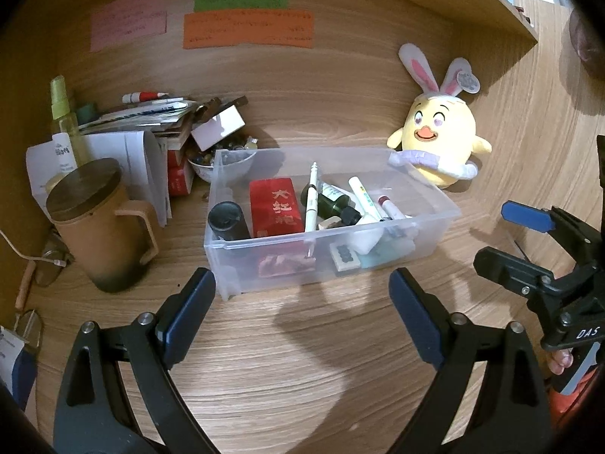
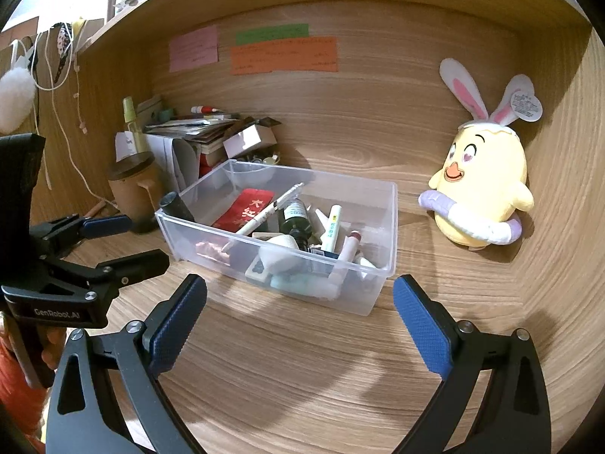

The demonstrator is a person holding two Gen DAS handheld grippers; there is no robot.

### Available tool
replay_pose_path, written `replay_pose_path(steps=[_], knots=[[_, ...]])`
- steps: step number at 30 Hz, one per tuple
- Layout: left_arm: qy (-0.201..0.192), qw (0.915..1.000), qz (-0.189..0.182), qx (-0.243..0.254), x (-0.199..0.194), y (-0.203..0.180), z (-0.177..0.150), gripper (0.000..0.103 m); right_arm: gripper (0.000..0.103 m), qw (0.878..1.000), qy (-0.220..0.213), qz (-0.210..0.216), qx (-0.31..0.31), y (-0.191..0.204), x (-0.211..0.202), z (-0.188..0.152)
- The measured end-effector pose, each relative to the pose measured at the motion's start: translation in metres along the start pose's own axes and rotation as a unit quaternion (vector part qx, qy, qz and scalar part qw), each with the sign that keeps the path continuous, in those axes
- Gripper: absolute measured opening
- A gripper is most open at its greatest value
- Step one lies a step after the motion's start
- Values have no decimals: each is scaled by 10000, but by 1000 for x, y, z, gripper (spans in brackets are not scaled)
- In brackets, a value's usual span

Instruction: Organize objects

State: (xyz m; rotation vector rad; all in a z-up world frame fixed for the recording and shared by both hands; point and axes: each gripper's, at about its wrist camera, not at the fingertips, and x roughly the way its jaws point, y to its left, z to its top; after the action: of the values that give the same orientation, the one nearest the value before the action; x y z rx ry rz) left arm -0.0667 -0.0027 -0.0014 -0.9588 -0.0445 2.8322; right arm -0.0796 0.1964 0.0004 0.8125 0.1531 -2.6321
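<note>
Both tongs wide, nothing held. Left gripper low over bare desk, clear plastic bin just ahead at 12 o'clock. Right gripper likewise, bin at 12 o'clock, plush chick at 2 o'clock, well apart from the bin.

Bin already crowded: red packet, white pen tilted across the heap, dark green bottle, black cylinder at the left wall, tubes and an eraser near the front.

Risks, judged:
- Light bin likely to slide on smooth wood if nudged by a finger.
- Pen leaning on the pile; could roll or flip out if neighbours are disturbed.
- Slim tubes overlapping; pinching two at once, or slipping, plausible.
- Lidded brown mug and leaning paper stack at 10 o'clock; a wide left sweep could topple them.

Surface: wood-grain desk, shadowed by tongs. Room: wooden alcove, sticky notes on back panel, shelf above.
</note>
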Motion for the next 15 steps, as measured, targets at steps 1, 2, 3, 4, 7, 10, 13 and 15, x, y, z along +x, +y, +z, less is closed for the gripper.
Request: replay_pose_path(steps=[1,2,3,4,7,10,13,15], knots=[[-7,10000,3,3,0,0,0,94,99,10000,3,6,0,0,0,0],[-13,10000,6,8,-1,0,0,94,99,10000,9,11,-3,0,0,0],[-14,10000,3,14,-1,0,0,94,99,10000,17,12,-6,1,1,0],[-13,10000,-1,20,-1,1,1,94,99,10000,22,13,-3,1,1,0],[-14,10000,-9,42,-1,0,1,94,99,10000,39,26,9,2,2,0],[-22,10000,-16,51,-2,0,1,94,99,10000,37,28,15,1,3,0],[-19,10000,-22,41,-2,-1,1,94,99,10000,29,41,43,1,3,-1],[-17,10000,-26,37,-3,-1,1,94,99,10000,29,46,53,0,3,-1]])
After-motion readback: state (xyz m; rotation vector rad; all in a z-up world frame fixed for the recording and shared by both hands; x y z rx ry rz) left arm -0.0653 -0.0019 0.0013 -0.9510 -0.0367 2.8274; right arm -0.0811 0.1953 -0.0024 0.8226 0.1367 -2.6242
